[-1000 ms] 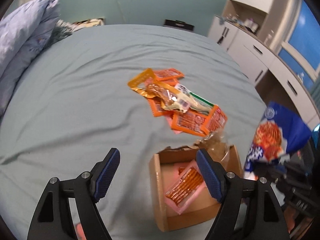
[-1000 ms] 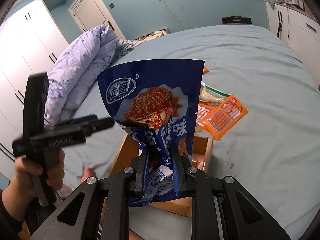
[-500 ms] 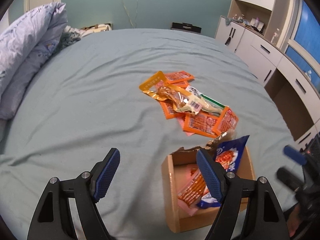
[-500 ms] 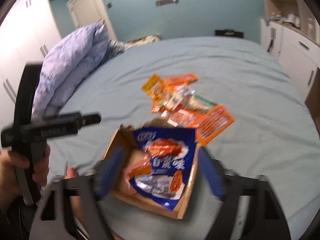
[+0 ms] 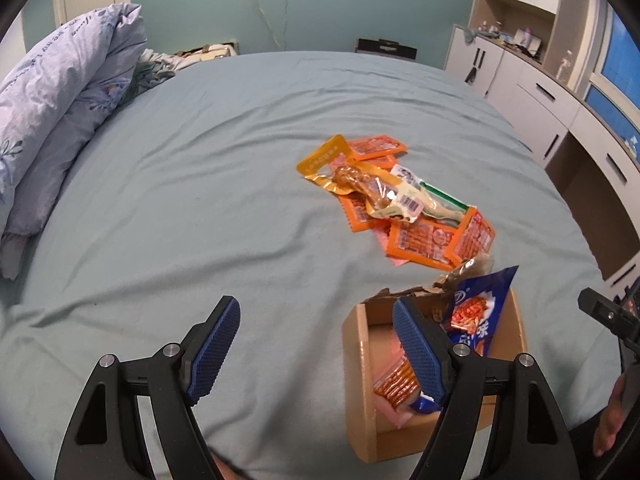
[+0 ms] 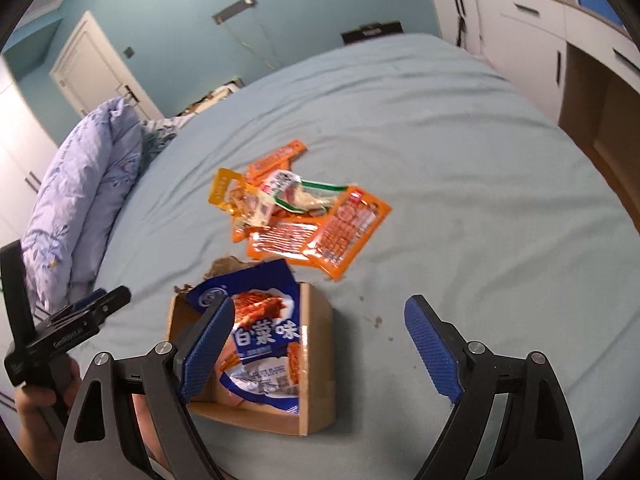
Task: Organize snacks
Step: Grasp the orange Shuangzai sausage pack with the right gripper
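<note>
Pale blue-green cotton covers the wide bed (image 5: 200,208), which carries everything here. Near its front edge sits the open brown cardboard box (image 6: 316,344), and inside it lies the large blue foil snack bag printed with red kimchi (image 6: 264,344), propped on a slant with its top corner poking above the torn back wall, over a small clear pack of orange sausage sticks (image 5: 394,386). Just beyond the box, a loose heap of orange, yellow and green-edged snack packets (image 5: 396,208) is not yet sorted, overlapping one another on the sheet.

The right hand-held gripper (image 6: 320,352) stands wide with nothing between its blue pads, above the box's right side. The left hand-held gripper (image 5: 316,352) is also wide and empty, hovering over bare sheet just left of the box.

Likely trouble: the blue bag sits high and may slide out or block later packets. The heap's slick, overlapping films could make a pinch catch two packets or slip, and the soft mattress gives under any downward press.
</note>
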Available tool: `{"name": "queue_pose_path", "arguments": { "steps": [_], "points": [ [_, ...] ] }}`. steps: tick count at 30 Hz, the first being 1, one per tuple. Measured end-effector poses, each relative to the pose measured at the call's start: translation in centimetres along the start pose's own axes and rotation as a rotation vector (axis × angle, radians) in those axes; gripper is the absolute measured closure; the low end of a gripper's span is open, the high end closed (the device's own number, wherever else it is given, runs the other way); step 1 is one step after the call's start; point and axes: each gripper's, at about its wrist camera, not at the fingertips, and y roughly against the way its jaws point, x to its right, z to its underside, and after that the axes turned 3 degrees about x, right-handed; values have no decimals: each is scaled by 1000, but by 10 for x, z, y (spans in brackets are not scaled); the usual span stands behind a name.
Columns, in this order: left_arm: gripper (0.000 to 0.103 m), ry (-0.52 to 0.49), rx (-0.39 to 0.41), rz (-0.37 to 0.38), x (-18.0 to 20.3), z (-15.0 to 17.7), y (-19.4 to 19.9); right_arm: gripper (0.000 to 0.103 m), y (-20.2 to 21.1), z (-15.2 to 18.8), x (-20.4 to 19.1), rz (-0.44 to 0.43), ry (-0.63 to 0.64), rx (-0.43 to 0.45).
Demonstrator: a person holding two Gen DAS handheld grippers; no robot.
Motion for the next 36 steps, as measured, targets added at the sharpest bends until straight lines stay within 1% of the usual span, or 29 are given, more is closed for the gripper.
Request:
{"name": "queue_pose_path", "arguments": {
  "steps": [4, 8, 12, 14, 16, 20, 22, 25, 32, 34, 36],
  "points": [
    [23, -12, 14, -22, 0, -2, 3, 16, 0, -6, 1, 28, -5, -20],
    [21, -80, 33, -60, 9, -8, 2, 16, -3, -12, 1, 51, 5, -39],
    [16, -157, 52, -103, 18, -15, -5, 16, -13, -20, 8, 49, -7, -52],
    [13, -173, 51, -116, 18, -20, -10, 16, -18, -26, 12, 53, -19, -53],
    [12, -147, 41, -116, 15, -27, -15, 16, -23, -33, 18, 55, -37, -54],
    [11, -72, 15, -101, 6, -44, -29, 16, -36, -43, 29, 46, -92, -66],
    [11, -69, 20, -97, 4, -49, -34, 16, -41, -47, 33, 46, -107, -69],
    [11, -73, 11, -114, -2, -56, -46, 16, -51, -56, 37, 52, -118, -73],
    [11, -10, -36, -120, -17, -69, -74, 16, -76, -69, 45, 52, -136, -94],
    [11, -17, -53, -115, -18, -68, -78, 16, -87, -70, 47, 49, -146, -108],
    [11, -29, -53, -134, -18, -68, -78, 16, -100, -71, 48, 41, -155, -135]
  ]
}}
